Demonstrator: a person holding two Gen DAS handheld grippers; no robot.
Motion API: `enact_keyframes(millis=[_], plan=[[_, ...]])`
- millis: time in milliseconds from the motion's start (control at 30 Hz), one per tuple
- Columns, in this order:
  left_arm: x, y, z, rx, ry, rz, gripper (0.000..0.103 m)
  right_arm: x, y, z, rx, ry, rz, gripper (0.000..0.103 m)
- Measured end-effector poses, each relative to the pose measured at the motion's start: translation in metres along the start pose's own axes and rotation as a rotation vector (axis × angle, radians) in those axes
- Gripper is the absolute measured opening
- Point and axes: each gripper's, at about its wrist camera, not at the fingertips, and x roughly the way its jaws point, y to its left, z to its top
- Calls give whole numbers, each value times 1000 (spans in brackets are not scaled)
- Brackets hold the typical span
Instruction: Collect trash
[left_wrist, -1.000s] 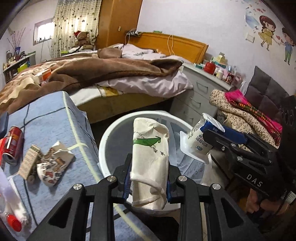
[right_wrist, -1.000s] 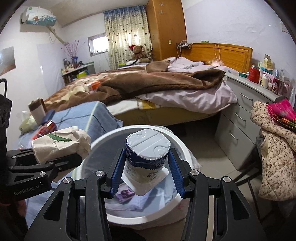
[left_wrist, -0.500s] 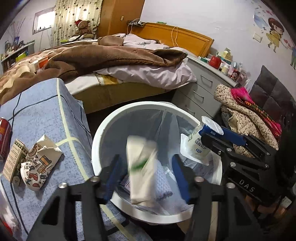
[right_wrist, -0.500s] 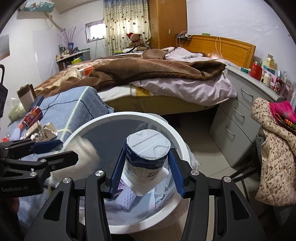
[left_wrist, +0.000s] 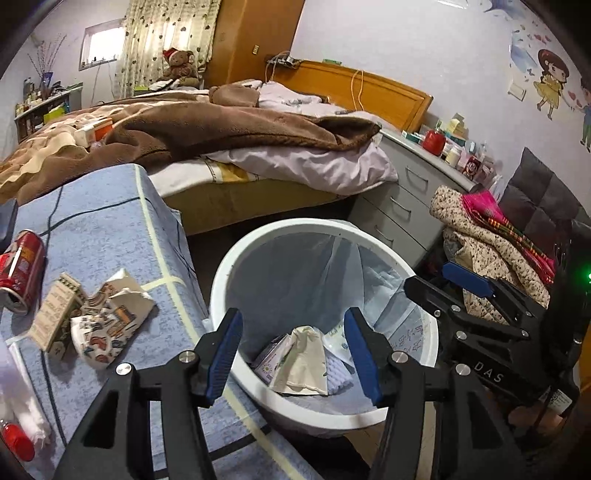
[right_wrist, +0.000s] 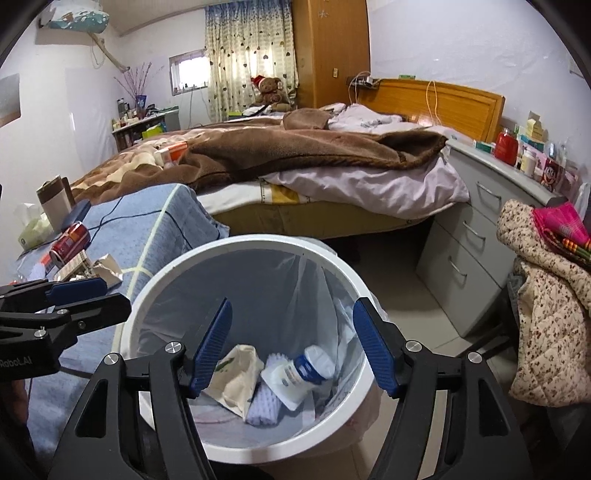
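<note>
Both grippers tilt downward, side by side. The left gripper has its jaws apart with nothing between them; the right gripper jaws are opening, nothing between them.

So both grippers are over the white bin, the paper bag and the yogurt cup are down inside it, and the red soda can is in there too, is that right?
Not quite: the red soda can is not in the white bin. It lies on the blue cloth beside it, as the left wrist view shows. The rest holds: the paper bag and yogurt cup lie inside, with the left gripper and right gripper above, empty.
</note>
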Motion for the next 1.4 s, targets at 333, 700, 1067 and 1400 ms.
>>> enact_keyframes(millis=[333,700,1067,1400], plan=[[-30,18,-5,-31,-50,19,59,-14,13,4,2,-46,1,70],[-69,49,-22,-83,-120,84,61,-28,43,3,-13,-107,55,70],[-110,114,-46,-207,-180,208,70,-10,93,5,-49,-102,175,70],[-146,182,-71,-333,-203,349,71,20,137,8,-78,-30,245,70]])
